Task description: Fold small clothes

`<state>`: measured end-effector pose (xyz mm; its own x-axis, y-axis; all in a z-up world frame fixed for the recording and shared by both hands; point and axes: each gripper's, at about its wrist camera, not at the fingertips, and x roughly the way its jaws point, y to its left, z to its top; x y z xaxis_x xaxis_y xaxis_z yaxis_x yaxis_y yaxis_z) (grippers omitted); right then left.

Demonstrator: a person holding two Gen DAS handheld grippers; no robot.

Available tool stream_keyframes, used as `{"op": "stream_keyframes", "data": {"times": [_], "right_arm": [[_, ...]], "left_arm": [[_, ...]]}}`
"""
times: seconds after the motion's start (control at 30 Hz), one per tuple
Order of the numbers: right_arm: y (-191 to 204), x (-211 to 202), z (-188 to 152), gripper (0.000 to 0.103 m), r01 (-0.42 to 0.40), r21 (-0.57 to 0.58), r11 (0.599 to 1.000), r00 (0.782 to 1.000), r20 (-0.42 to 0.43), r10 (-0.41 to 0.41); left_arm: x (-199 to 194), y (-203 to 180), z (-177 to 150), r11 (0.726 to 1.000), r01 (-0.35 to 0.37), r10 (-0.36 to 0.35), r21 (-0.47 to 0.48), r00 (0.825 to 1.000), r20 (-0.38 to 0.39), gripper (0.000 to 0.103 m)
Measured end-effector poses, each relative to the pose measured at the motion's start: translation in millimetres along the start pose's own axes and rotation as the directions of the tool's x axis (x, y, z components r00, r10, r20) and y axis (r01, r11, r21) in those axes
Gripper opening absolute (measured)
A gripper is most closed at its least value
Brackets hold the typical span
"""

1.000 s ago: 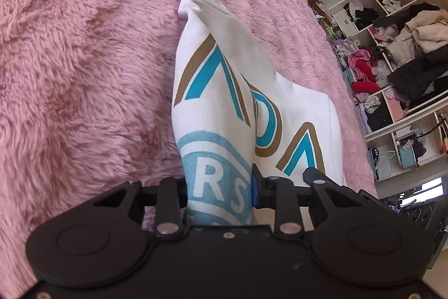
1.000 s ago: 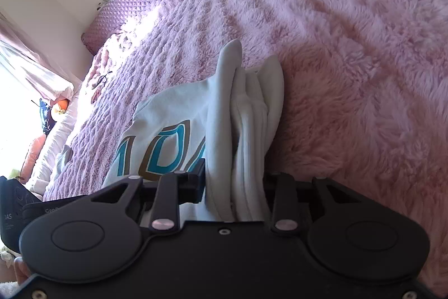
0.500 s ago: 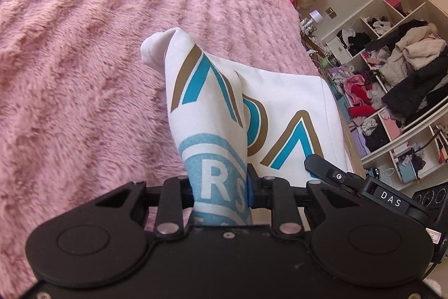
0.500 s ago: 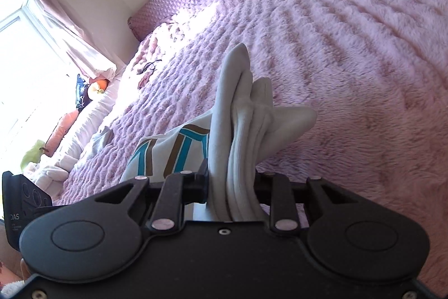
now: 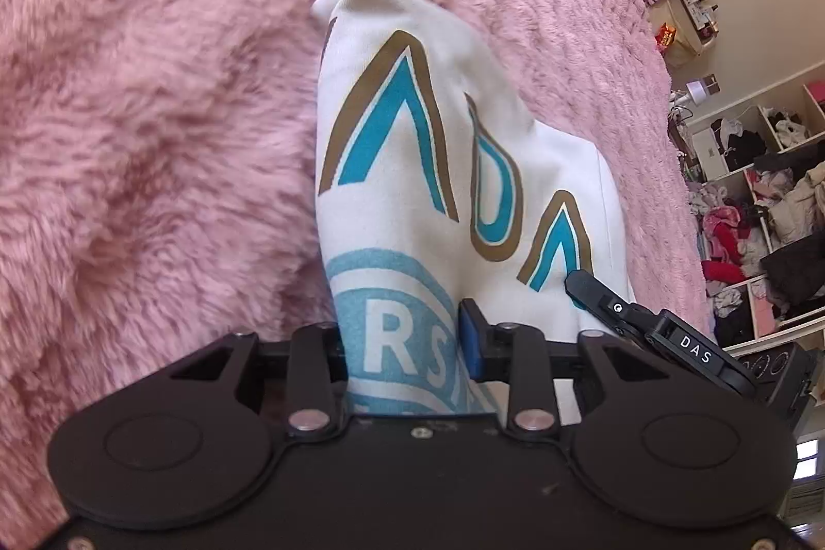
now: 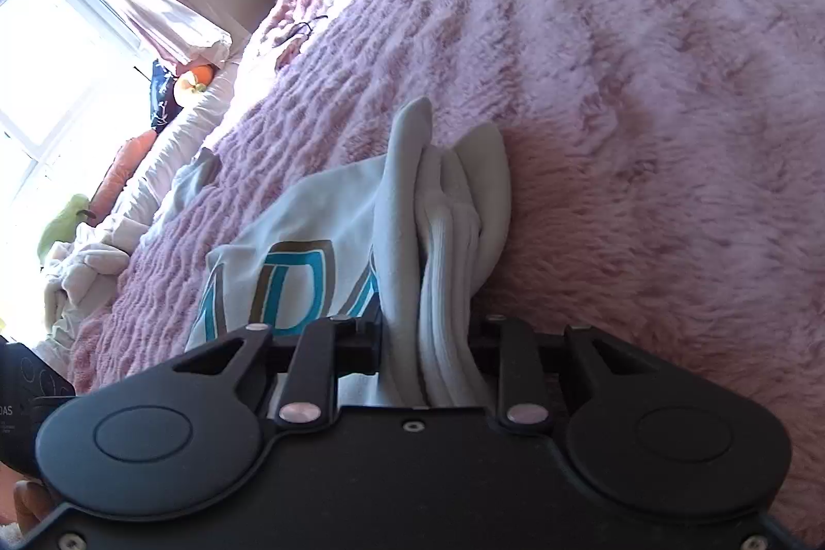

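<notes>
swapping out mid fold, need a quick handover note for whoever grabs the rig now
Left tool: shut on the shirt, at the printed part.
Right tool: shut on the shirt, on a bunched white edge.
The shirt hangs between both tools, partly lying on the pink blanket.
Done: both ends gripped, fabric doubled over.
Left: lay it flat, finish the fold, release.

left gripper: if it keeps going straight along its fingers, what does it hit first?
The left gripper is shut on the white printed garment, which fills the line ahead. Past the bunched cloth lies the fluffy pink blanket, probably the first solid contact, though depth is unclear.
</notes>
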<state>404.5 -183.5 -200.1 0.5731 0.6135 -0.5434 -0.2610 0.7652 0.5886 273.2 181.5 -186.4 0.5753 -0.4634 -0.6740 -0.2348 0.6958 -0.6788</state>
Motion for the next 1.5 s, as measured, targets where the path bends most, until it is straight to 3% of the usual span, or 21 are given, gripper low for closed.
{"op": "stream_keyframes", "data": {"times": [0.03, 0.1, 0.2, 0.37, 0.43, 0.53, 0.57, 0.63, 0.7, 0.77, 0.87, 0.93, 1.03, 1.07, 1.17, 1.23, 1.3, 1.4, 1.5], "right_arm": [[-7.0, -0.2, -2.2, 0.03, -0.018, 0.021, 1.0, 1.0, 0.002, 0.018], [-21.3, -8.5, -1.4, 0.043, -0.072, 0.098, 0.993, 0.997, -0.011, 0.074], [-36.9, -32.0, 0.0, 0.056, -0.113, 0.109, 0.988, 0.987, -0.098, 0.124], [-57.4, -74.5, -25.4, 0.059, -0.163, 0.047, 0.985, 0.954, -0.247, 0.17], [-61.7, -81.5, -38.2, 0.059, -0.175, 0.053, 0.983, 0.951, -0.251, 0.183], [-58.4, -80.5, -45.8, 0.06, -0.176, 0.087, 0.981, 0.953, -0.236, 0.192], [-54.8, -78.8, -46.2, 0.061, -0.173, 0.093, 0.981, 0.952, -0.237, 0.191], [-46.2, -76.1, -44.6, 0.052, -0.122, 0.083, 0.989, 0.961, -0.24, 0.139], [-34.9, -77.8, -39.0, 0.031, -0.082, 0.063, 0.995, 0.965, -0.245, 0.095], [-26.9, -88.6, -35.1, 0.022, -0.084, 0.061, 0.995, 0.965, -0.244, 0.097], [-19.8, -107.6, -40.3, 0.021, -0.083, 0.036, 0.996, 0.967, -0.239, 0.089], [-25.4, -109.0, -52.3, 0.021, -0.054, 0.023, 0.998, 0.96, -0.275, 0.058], [-41.4, -100.8, -66.4, 0.022, -0.037, 0.026, 0.999, 0.957, -0.288, 0.043], [-46.1, -100.5, -67.1, 0.024, -0.049, 0.051, 0.997, 0.956, -0.287, 0.062], [-48.2, -104.8, -54.0, 0.047, -0.081, 0.091, 0.993, 0.952, -0.289, 0.104], [-37.1, -105.0, -37.5, 0.049, -0.077, 0.026, 0.997, 0.963, -0.257, 0.081], [-25.8, -99.1, -16.5, 0.06, -0.091, -0.025, 0.996, 0.976, -0.2, 0.085], [-16.0, -73.6, 16.5, 0.061, -0.109, -0.011, 0.994, 0.986, -0.131, 0.107], [-15.8, -36.1, 42.6, 0.061, -0.107, 0.055, 0.993, 0.988, -0.105, 0.112]], "left_arm": [[-2.1, 12.4, -4.1, 0.998, 0.046, -0.046, -0.037, 0.999, 0.018, 0.042], [-10.6, 28.1, -11.7, 0.989, 0.121, -0.119, -0.09, 0.993, 0.026, 0.042], [-34.9, 34.2, -27.9, 0.988, 0.138, -0.137, -0.076, 0.99, 0.02, 0.048], [-60.4, 33.0, -74.5, 0.991, 0.129, -0.131, -0.043, 0.991, -0.025, 0.056], [-57.0, 35.1, -85.0, 0.989, 0.137, -0.14, -0.052, 0.988, -0.06, 0.056], [-53.2, 31.5, -96.8, 0.992, 0.107, -0.11, -0.069, 0.993, -0.052, 0.055], [-52.6, 29.0, -96.5, 0.994, 0.095, -0.099, -0.06, 0.993, -0.057, 0.05], [-55.2, 19.9, -91.5, 0.997, 0.068, -0.071, -0.044, 0.995, -0.071, 0.045], [-63.5, 12.8, -88.1, 0.998, 0.06, -0.059, 0.003, 0.995, -0.077, 0.027], [-69.9, 0.6, -85.0, 0.998, 0.066, -0.065, 0.014, 0.996, -0.065, 0.024], [-76.2, 1.0, -95.8, 0.997, 0.077, -0.077, -0.005, 0.993, -0.094, 0.024], [-71.1, 8.5, -108.9, 0.999, 0.047, -0.045, 0.014, 0.992, -0.115, 0.026], [-59.5, 25.8, -121.1, 0.999, 0.028, -0.022, 0.044, 0.992, -0.125, 0.035], [-60.5, 28.8, -119.0, 0.998, 0.046, -0.042, 0.031, 0.991, -0.125, 0.037], [-74.3, 30.2, -106.5, 0.997, 0.074, -0.068, 0.037, 0.987, -0.143, 0.042], [-83.1, 26.1, -88.6, 0.995, 0.051, -0.041, 0.087, 0.993, -0.109, 0.044], [-86.9, 25.1, -66.0, 0.994, 0.045, -0.04, 0.104, 0.998, -0.048, 0.047], [-77.7, 27.5, -24.6, 0.996, 0.024, -0.027, 0.081, 0.999, 0.033, 0.049], [-54.0, 35.8, 14.2, 0.998, 0.067, -0.066, -0.009, 0.995, 0.069, 0.049]]}}
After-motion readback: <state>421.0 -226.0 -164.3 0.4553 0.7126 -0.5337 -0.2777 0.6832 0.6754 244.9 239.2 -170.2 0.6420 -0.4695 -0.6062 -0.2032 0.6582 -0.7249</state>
